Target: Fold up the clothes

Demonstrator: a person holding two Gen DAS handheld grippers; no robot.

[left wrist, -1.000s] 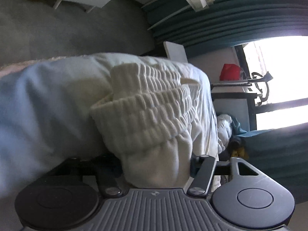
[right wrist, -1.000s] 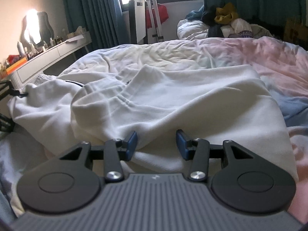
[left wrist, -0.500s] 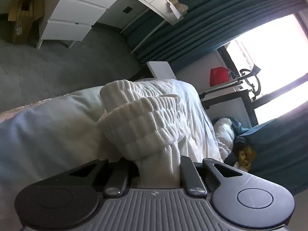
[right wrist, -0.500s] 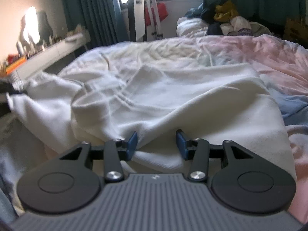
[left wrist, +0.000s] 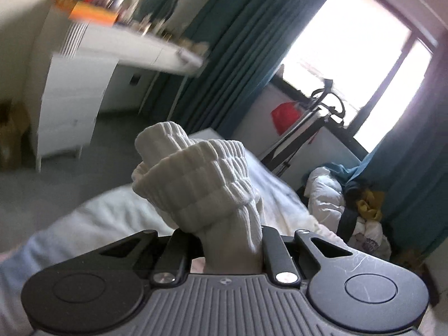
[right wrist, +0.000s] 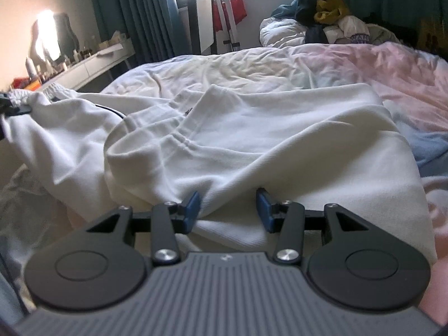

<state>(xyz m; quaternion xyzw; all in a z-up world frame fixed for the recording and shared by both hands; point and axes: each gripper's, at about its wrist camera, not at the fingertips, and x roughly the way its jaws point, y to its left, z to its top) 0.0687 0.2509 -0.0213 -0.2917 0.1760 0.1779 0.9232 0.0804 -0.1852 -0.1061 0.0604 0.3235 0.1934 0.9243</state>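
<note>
Bed: covered in a wrinkled white sheet with pink and blue patches on its right side.
White garment: spread across the bed, its near hem bunched just ahead of the right claw, one end lifted off to the left.
Ribbed cuff: the garment's elastic end, raised above the bed.
Left claw: clamped on the fabric just below the cuff.
Right claw: fingers apart, blue pads astride a fold of the hem.

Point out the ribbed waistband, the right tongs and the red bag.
ribbed waistband (left wrist: 196,179), left wrist view, on its gathered ribbing.
right tongs (right wrist: 228,208), right wrist view, between the blue tips.
red bag (left wrist: 285,117), left wrist view, its middle.
</note>
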